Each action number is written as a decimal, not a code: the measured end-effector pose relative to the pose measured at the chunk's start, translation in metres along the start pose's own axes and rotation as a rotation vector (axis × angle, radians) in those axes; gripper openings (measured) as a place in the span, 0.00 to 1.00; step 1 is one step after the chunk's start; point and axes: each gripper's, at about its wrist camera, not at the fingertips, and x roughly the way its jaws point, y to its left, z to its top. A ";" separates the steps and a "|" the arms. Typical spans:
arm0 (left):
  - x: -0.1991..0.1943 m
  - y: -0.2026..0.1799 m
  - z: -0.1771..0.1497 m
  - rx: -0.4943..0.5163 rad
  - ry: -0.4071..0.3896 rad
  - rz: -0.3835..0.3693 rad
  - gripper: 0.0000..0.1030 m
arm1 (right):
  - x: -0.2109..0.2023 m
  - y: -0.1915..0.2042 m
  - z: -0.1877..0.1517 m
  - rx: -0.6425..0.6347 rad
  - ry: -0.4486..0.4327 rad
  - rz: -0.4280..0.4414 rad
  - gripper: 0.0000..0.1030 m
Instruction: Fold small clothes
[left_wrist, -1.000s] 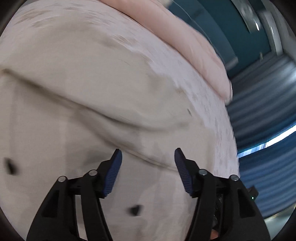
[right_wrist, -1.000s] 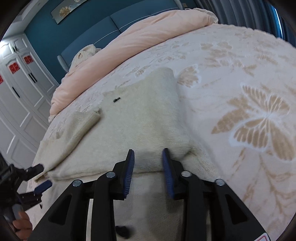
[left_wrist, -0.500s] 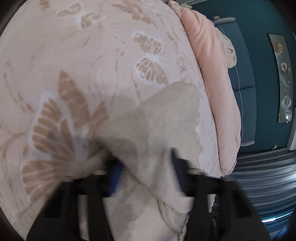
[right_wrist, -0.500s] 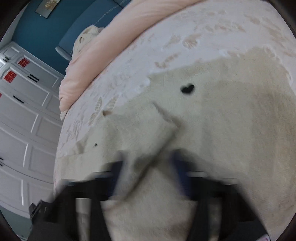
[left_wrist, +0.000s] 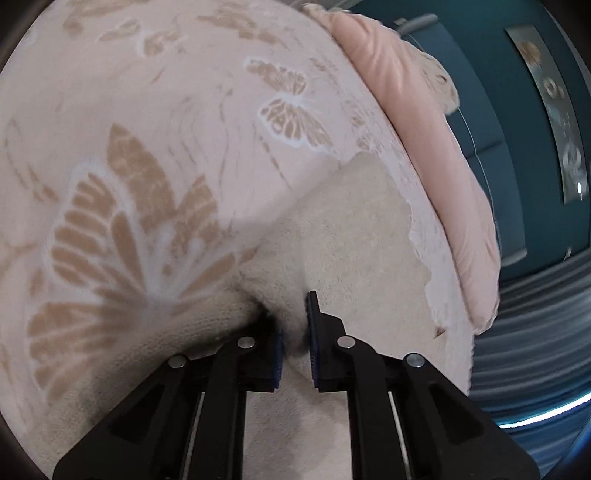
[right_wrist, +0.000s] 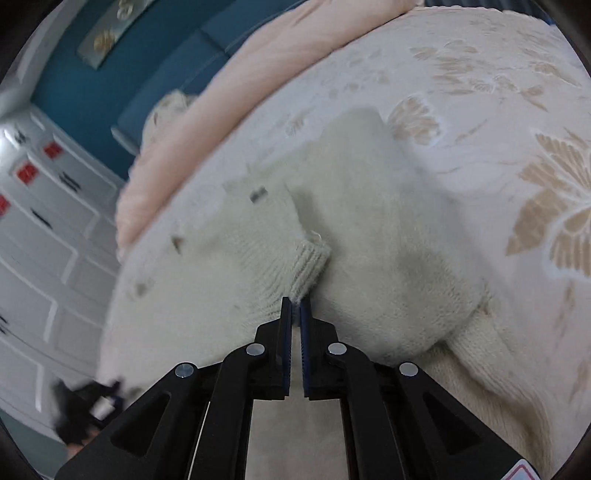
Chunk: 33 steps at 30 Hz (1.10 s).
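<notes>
Both tools have closed since the earlier frame: left tool (left_wrist: 295, 325) still closing, pinching the sweater (left_wrist: 354, 236); right tool (right_wrist: 294, 317) clamps the cuff (right_wrist: 308, 264) at 12 o'clock. Grasp step; next, judged: fold sleeve inward.

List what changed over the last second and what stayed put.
Both grippers were open above the cream sweater a second ago. Now the left gripper is closing on a bunched fold of it, and the right gripper has shut on the ribbed cuff, both after swinging to new spots. The butterfly bedspread and pink duvet stayed as they were.
</notes>
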 end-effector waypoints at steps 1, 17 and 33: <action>0.000 -0.001 -0.001 0.023 -0.003 0.006 0.11 | -0.003 0.004 0.002 -0.007 -0.008 0.011 0.03; 0.003 0.003 -0.017 0.182 -0.113 -0.095 0.11 | -0.014 0.018 0.032 0.083 -0.108 0.119 0.06; 0.001 0.003 -0.025 0.212 -0.149 -0.095 0.11 | -0.001 0.144 0.006 -0.344 0.075 0.018 0.10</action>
